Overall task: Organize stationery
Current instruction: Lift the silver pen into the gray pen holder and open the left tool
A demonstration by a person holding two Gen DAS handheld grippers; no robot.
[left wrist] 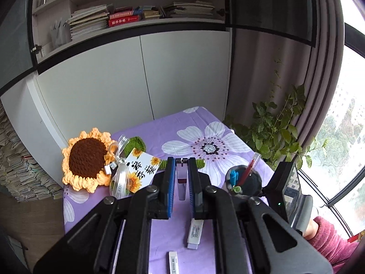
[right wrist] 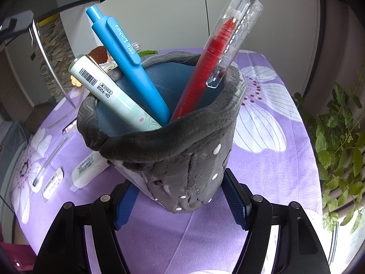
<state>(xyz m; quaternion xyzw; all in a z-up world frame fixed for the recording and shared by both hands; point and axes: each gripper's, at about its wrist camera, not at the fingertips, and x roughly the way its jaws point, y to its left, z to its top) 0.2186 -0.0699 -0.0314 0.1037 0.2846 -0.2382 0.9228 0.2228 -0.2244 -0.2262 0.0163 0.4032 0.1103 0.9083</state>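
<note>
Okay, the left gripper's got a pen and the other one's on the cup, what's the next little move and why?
Probably carry the left gripper with its pale purple pen over to the grey pen cup and tip it in. The right gripper grips the cup's base, three pens already stand inside, and there looks to be room between the blue pen and the red pen.

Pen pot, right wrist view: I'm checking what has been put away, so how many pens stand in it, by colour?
Blue pen: 1
Red pen: 1
Pale green pen: 1
Total in the grey pot: 3
</note>
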